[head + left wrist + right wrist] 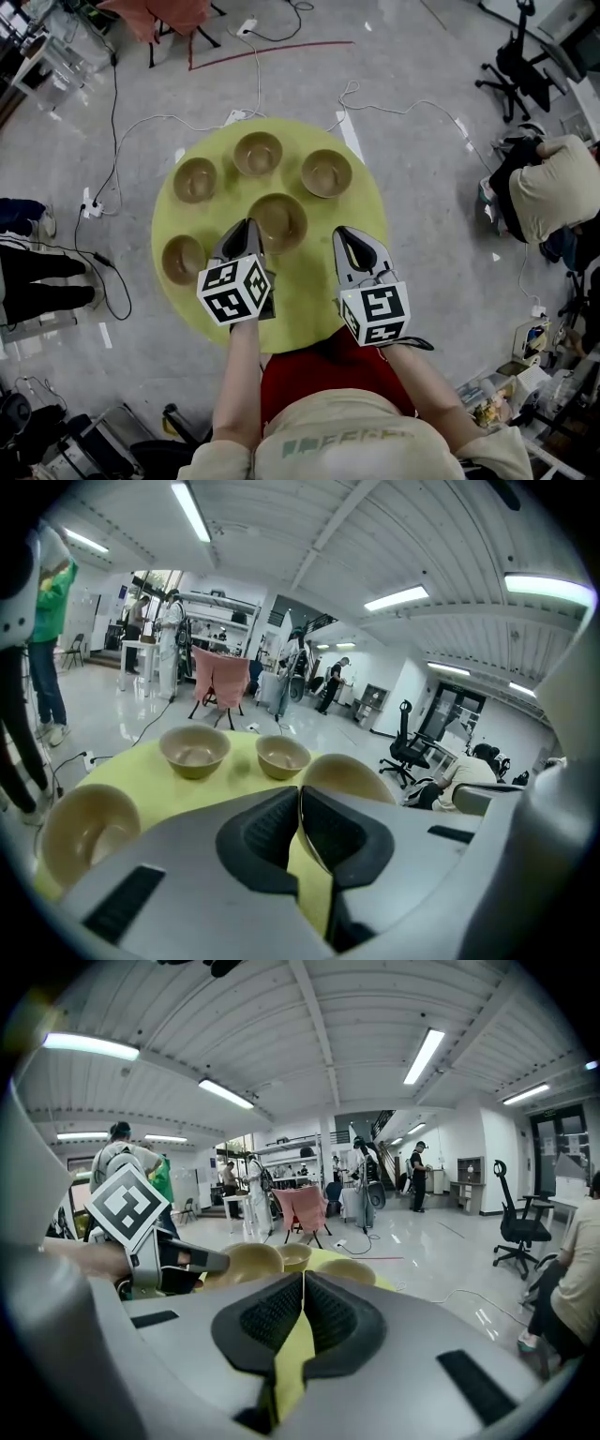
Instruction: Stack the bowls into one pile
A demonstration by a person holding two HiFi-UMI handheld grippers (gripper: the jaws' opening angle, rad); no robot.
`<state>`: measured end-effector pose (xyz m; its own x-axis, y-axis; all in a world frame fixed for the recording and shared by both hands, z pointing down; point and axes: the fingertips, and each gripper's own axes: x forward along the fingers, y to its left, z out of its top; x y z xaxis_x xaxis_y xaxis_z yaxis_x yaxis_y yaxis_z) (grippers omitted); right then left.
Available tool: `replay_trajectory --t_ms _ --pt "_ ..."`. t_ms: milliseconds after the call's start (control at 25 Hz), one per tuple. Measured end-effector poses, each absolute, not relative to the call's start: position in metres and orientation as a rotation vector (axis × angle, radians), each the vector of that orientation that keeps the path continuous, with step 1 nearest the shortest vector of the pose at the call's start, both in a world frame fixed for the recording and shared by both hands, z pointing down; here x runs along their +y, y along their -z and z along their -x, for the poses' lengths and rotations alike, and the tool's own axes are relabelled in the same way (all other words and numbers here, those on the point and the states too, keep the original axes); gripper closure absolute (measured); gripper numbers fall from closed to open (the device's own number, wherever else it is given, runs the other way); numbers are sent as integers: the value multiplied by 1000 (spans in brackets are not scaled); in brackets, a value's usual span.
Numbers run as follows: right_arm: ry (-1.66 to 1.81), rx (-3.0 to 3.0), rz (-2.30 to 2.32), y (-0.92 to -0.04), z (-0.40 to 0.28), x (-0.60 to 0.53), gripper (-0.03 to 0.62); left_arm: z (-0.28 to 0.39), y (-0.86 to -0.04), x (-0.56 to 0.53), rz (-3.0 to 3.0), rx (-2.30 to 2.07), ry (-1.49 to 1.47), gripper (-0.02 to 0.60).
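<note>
Five tan bowls sit on a round yellow-green table (309, 300). Three stand along the far side: one bowl (196, 179), a second bowl (258, 154) and a third bowl (326, 172). A near-left bowl (183, 259) stands by the table edge. My left gripper (247, 225) is shut on the left rim of the middle bowl (281, 222); in the left gripper view that rim (349, 772) runs down between the jaws of the left gripper (300, 794). My right gripper (347, 234) hovers right of the middle bowl, shut and empty, and the right gripper (302, 1279) shows only table below it.
A seated person (553, 187) and an office chair (516, 66) are at the right. Someone's legs (37, 281) are on the left. Cables (112, 141) trail over the grey floor around the table. A pink cloth (159, 14) hangs on a stand at the back.
</note>
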<state>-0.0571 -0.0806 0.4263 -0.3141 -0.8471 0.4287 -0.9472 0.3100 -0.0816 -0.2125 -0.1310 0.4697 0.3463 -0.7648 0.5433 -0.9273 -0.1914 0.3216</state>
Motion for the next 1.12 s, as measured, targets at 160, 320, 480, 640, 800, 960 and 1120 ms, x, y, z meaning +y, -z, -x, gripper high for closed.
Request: replay_trajectory --t_ms 160,320,480,640,800,960,1120 --pt "-448 -2276 -1650 -420 53 -73 557 213 -452 -128 -2052 -1491 -325 548" --pt "-424 -2275 -1679 -412 49 -64 557 212 -436 -125 -2091 -1504 -308 548" --pt "-403 -2271 -1698 -407 44 -56 557 207 -423 -124 -2124 -1505 -286 548" --pt "-384 -2272 -1714 -396 35 -53 557 194 -406 -124 -2151 -1510 -265 548" --pt "-376 -2274 -1730 -390 28 -59 557 181 -396 -131 -2180 -1502 -254 548" --pt "-372 -2282 -1721 -392 18 -61 557 167 -395 -133 -2181 -1510 -240 548" --pt "-384 -2285 -1711 -395 -9 -66 557 143 -392 -137 -2170 -1534 -228 548"
